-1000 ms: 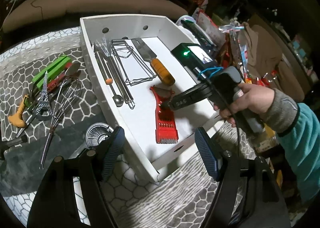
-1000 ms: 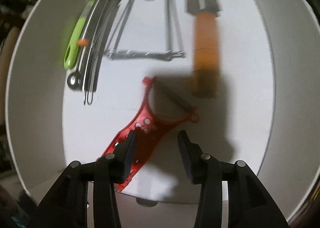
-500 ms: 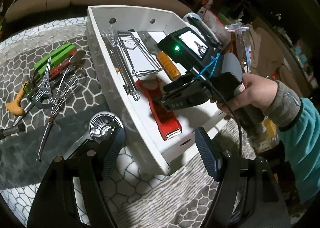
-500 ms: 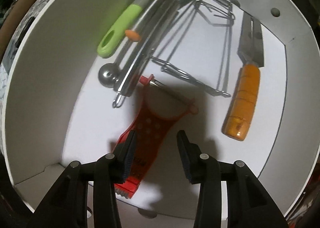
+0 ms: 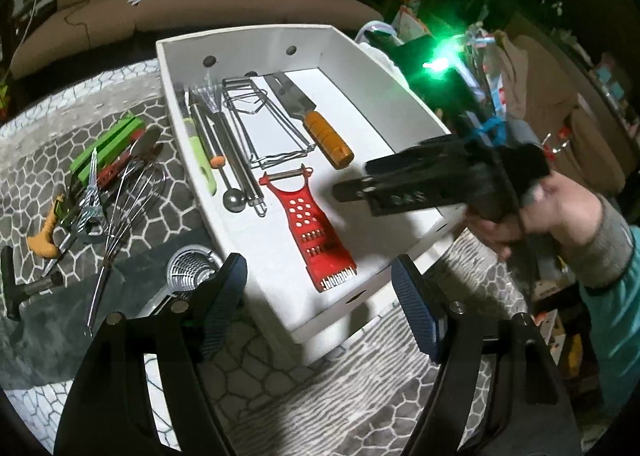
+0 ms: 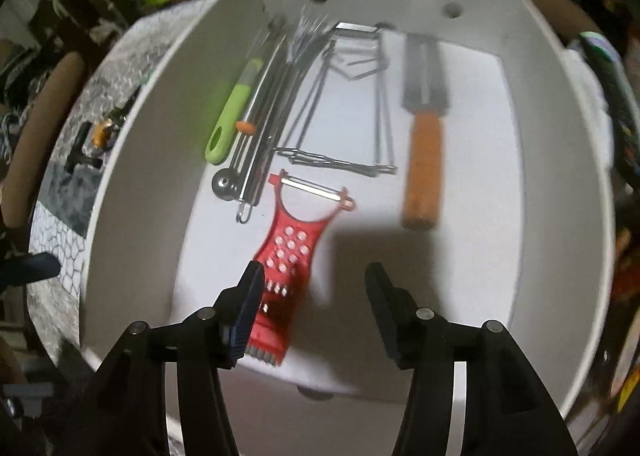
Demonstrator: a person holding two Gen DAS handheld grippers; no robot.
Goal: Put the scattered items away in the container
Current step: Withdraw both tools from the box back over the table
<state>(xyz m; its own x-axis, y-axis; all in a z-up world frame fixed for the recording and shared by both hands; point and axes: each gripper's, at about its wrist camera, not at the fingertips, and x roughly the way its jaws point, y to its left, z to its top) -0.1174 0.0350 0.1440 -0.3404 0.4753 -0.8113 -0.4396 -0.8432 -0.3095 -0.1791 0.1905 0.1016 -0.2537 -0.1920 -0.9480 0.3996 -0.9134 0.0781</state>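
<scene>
Inside the white box (image 5: 372, 67) your red grater (image 5: 308, 223) lies flat on the bottom, just beside the silver scoop (image 5: 234, 201) and near the orange-handled knife (image 5: 320, 127). Your right gripper (image 6: 314, 284) hangs over the box; its fingers have just been opening and stand apart, with nothing between them. Your left gripper (image 5: 320, 288) has its fingers wide apart, holding nothing. Left of the box, a whisk (image 5: 120, 211) and a green tool (image 5: 106, 147) lie on the surface (image 5: 32, 171).
</scene>
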